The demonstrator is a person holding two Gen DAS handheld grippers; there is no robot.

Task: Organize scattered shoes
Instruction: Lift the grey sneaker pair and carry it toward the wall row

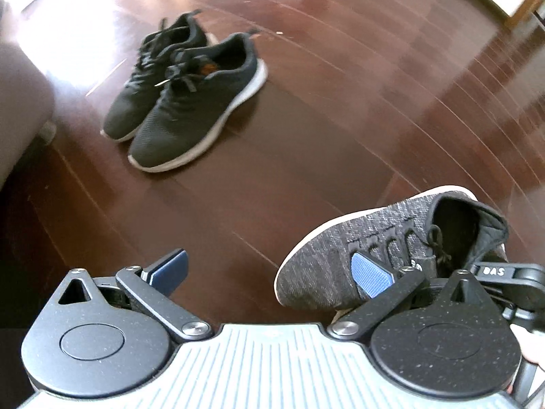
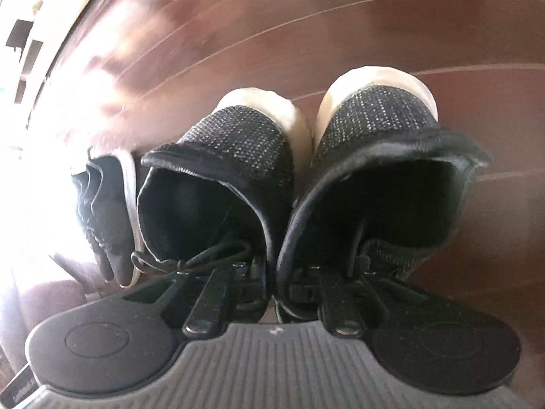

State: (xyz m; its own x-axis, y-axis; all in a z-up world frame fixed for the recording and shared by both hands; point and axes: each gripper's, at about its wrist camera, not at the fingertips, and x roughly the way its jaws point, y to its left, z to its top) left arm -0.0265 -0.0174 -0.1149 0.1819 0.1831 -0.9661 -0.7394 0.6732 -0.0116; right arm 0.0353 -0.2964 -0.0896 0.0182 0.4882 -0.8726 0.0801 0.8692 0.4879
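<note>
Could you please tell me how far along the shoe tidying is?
Done: the dark pair sits side by side on the floor. In hand: the right tongs pinch the inner collars of the grey knit pair together. Left: setting that pair down neatly, probably beside the dark one; the left tongs are open and empty.

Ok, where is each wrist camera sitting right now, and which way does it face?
Left wrist: on the left claw, raised, facing forward and down across the wooden floor at the dark sneakers. Its open fingers show, with one of the grey knit shoes by the right one.
Right wrist: on the right claw, low and close, facing the grey knit shoes' heel openings. Its fingers appear clamped on their adjoining collars.
Shared: grey knit shoes, dark sneakers, wooden floor.
</note>
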